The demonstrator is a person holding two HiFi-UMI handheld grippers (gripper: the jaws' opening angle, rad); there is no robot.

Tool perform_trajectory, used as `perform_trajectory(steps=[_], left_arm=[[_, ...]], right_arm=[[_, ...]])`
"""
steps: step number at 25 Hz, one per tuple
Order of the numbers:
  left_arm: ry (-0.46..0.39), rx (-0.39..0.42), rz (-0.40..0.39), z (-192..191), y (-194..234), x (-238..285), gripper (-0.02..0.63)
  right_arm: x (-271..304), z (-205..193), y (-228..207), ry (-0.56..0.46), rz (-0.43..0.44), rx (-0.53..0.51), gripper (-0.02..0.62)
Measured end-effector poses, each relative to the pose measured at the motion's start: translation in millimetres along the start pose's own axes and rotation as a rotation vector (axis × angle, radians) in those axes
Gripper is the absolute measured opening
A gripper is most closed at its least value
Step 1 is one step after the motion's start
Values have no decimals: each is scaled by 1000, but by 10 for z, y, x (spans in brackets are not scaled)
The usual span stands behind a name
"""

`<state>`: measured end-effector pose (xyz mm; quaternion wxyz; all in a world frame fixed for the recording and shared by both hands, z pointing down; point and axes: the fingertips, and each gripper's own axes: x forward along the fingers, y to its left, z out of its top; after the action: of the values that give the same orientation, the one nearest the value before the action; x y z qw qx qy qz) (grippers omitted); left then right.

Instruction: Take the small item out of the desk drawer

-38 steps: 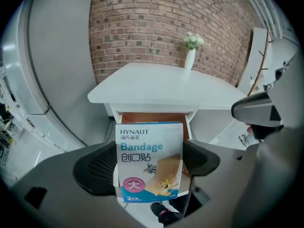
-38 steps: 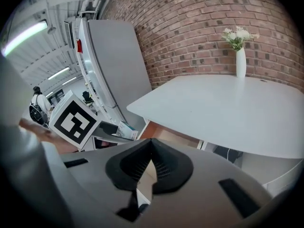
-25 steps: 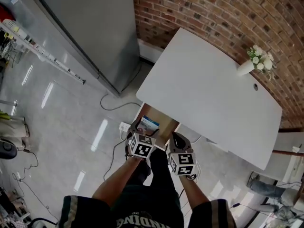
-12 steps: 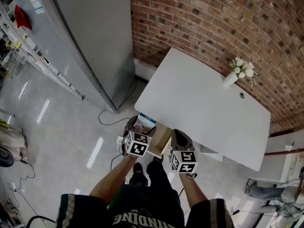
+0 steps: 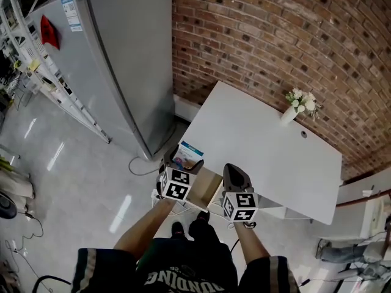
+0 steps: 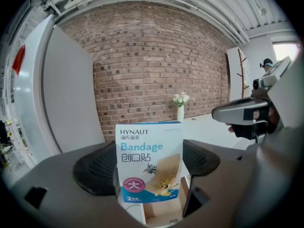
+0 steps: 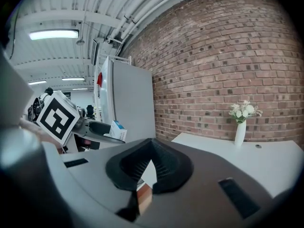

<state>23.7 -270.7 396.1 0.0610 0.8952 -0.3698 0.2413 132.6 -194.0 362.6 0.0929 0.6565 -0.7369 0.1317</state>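
Between pads of left tongs [image 6: 148, 172], bandage box [image 6: 149, 151] was clamped upright, held clear above open drawer [image 5: 205, 188], judged ready for removal. Right tongs [image 7: 151, 167] were pressed together, empty, idle alongside. White counter [image 5: 263, 145] lay beyond, flower vase [image 5: 292, 112] near brick wall.

A dark short-sleeved shirt [image 5: 183, 278], with pale bands at the sleeve hems and white block lettering across the chest, fills six o'clock of the head view. The grey-shelled left gripper [image 5: 185, 154] and right gripper [image 5: 233, 171] each have black ribbed pads [image 6: 97, 167] and a white cube printed with black square markers [image 5: 176, 185].
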Motion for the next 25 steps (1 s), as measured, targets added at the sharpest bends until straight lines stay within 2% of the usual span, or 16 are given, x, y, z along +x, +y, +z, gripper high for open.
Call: perform_trajectory(steps=[9,25], left_arm=[[-94,51,29,423,165,-326,440],[-132,59,22,550,124,-508,440]], right_arm=[[-125,324,118,-78,-12,-43,24],[-231,392,252,-103,1,-61,23]])
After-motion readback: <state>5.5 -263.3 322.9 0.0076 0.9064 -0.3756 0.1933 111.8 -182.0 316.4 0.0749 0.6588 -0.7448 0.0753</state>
